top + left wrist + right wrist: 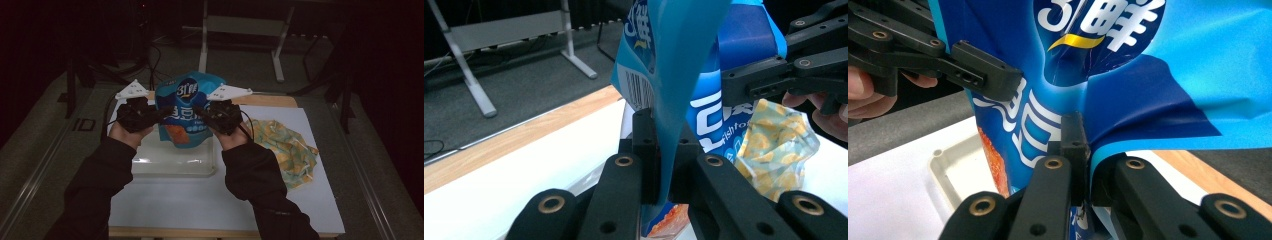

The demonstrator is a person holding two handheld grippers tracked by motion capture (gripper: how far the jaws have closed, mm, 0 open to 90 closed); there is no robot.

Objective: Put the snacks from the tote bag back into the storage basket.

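Note:
A blue snack bag with white lettering and an orange patch hangs upright above a clear plastic tray. My left gripper is shut on the bag's left edge, my right gripper shut on its right edge. In the left gripper view the blue film is pinched between my jaws, and the right gripper clamps the bag farther off. In the right gripper view the bag is creased where my jaws pinch it, and the left gripper bites its other side above the tray.
A crumpled yellow and teal patterned bag lies on the white mat to the right of the tray. A wooden table edge runs behind. A metal frame stand rests on the dark floor beyond.

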